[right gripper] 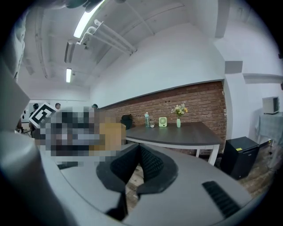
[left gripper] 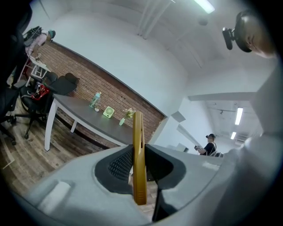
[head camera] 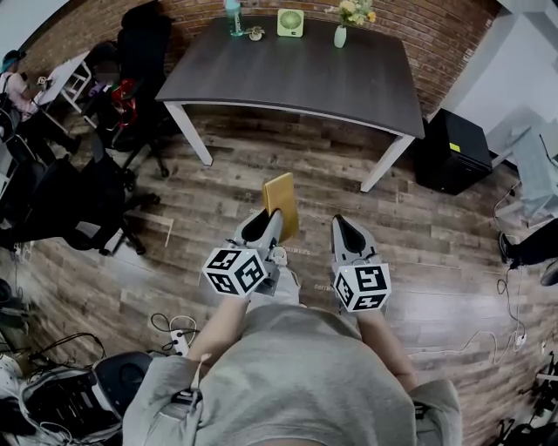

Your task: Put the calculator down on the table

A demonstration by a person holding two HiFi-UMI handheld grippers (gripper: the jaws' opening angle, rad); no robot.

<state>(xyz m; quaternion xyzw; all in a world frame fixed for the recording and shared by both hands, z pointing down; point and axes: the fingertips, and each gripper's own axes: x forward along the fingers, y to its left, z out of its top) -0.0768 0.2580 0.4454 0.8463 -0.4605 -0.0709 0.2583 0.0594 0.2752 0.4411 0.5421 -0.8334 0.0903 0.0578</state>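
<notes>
Carrying step, by the look of it — nothing set down yet. Grasped edge-on between the jaws of the left gripper [head camera: 264,226]: the yellow calculator [head camera: 281,202], standing upright, poking out past the tips, over the wood floor [head camera: 436,253] and well apart from the table [head camera: 296,78]. Nothing in the right gripper [right gripper: 139,152]; clenched jaw to jaw, carried just beside the left at about the same height.

Next, probably: walk up to the table, reach over its near edge, tip the calculator from upright toward flat, lower onto bare dark top, then release. Best aimed at the near or middle part — far edge taken up by a bottle [head camera: 233,17], a fan [head camera: 290,23] and a vase [head camera: 340,36] of flowers, plus some small thing between bottle and fan, too small to tell.

Counted: one calculator, two grippers, one table, one bottle, one fan, one vase. Also one black cabinet [head camera: 452,150] just beside the table's right leg, and a few office chairs [head camera: 144,43] off to the left, exact number hard to make out.
</notes>
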